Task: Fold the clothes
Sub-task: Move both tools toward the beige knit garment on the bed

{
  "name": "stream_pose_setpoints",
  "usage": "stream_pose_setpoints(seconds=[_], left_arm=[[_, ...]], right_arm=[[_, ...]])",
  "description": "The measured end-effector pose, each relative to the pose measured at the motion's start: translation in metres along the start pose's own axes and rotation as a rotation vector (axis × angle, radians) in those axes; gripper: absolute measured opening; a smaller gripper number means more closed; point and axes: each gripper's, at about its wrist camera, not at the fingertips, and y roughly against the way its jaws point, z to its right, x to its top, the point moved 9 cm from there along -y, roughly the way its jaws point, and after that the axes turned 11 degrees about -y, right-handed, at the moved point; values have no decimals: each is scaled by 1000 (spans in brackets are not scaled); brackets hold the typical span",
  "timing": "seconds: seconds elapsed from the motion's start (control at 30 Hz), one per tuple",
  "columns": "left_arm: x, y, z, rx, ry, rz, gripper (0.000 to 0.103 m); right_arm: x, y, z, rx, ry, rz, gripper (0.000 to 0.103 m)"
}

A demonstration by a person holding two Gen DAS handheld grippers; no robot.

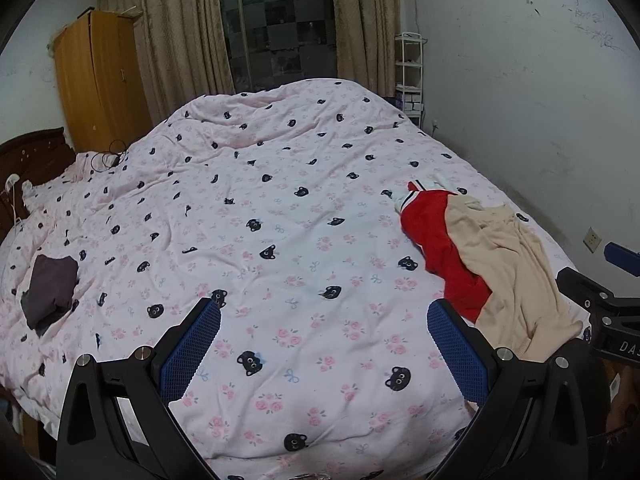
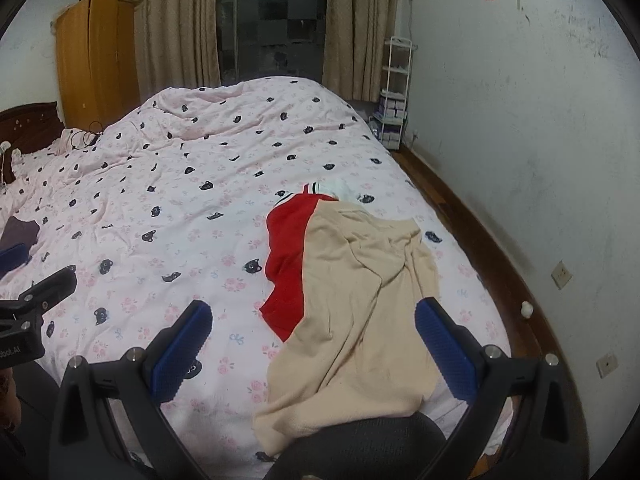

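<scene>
A beige garment (image 1: pixel 508 268) (image 2: pixel 360 308) lies crumpled on the bed's right side, overlapping a red garment (image 1: pixel 440 240) (image 2: pixel 290 248) with a white striped collar. A folded dark purple garment (image 1: pixel 50 288) (image 2: pixel 20 230) lies at the bed's left. My left gripper (image 1: pixel 324 320) is open and empty, held above the bare quilt left of the pile. My right gripper (image 2: pixel 314 320) is open and empty, hovering over the beige garment's near part. Each gripper's body shows at the edge of the other's view.
The bed carries a pink quilt (image 1: pixel 280 200) (image 2: pixel 180 184) printed with black cat faces. A black cable (image 1: pixel 106 158) lies near the headboard. A wooden wardrobe (image 1: pixel 96 76), curtains, a white shelf rack (image 2: pixel 394 92) and a white wall surround the bed. A dark chair back (image 2: pixel 360 444) is below.
</scene>
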Motion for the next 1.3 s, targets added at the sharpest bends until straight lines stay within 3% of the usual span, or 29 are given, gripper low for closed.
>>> stream_pose_setpoints(seconds=[0.1,0.2,0.4,0.57,1.3], left_arm=[[-3,-2,2,-15,3,-9,103],[11,2,26,-23,-61,-7,103],[19,8,42,-91,-65,34,103],[25,13,52,-125,-67,53,103],[37,15,73,-176,-85,66,103]], right_arm=[[1,5,1,1,7,32,103],[2,8,3,0,9,52,103],[9,-3,25,-28,-6,-26,103],[9,1,32,-33,-12,-28,103],[10,11,44,-69,-11,-28,103]])
